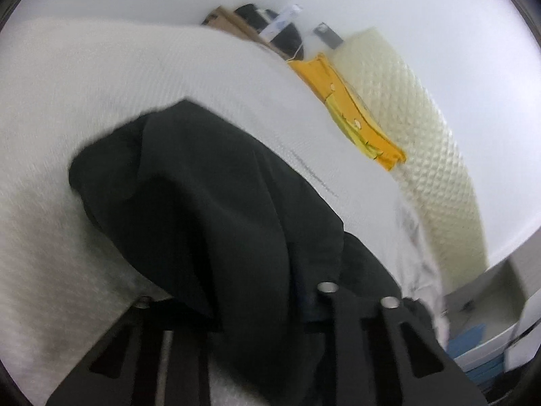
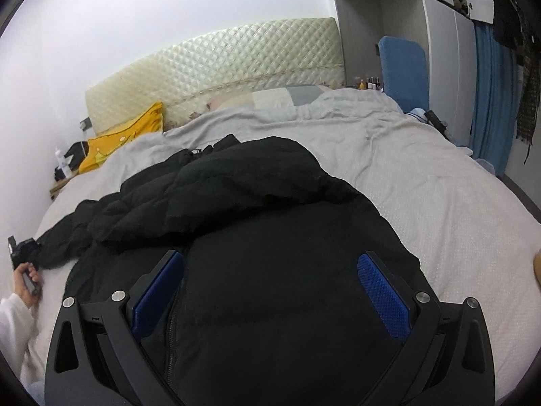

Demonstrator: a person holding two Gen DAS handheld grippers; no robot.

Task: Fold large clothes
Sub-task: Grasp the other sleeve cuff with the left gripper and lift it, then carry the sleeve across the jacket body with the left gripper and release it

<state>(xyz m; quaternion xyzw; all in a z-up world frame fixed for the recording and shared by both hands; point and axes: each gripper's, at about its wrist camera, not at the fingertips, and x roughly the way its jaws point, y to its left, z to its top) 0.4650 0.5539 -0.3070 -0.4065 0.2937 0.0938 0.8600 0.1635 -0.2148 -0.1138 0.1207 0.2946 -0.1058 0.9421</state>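
Right wrist | right gripper fingers wide over black jacket | left gripper clamps sleeve (blurred)

White wall, cream quilted headboard, bed under pale cover, yellow pillow, grey wardrobe, blue curtain.

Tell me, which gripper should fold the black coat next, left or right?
Probably the left gripper. It looks clamped on a sleeve end of the black coat, at the bed's left side, ready to carry inward. The right gripper is open over the coat's body, holding nothing.
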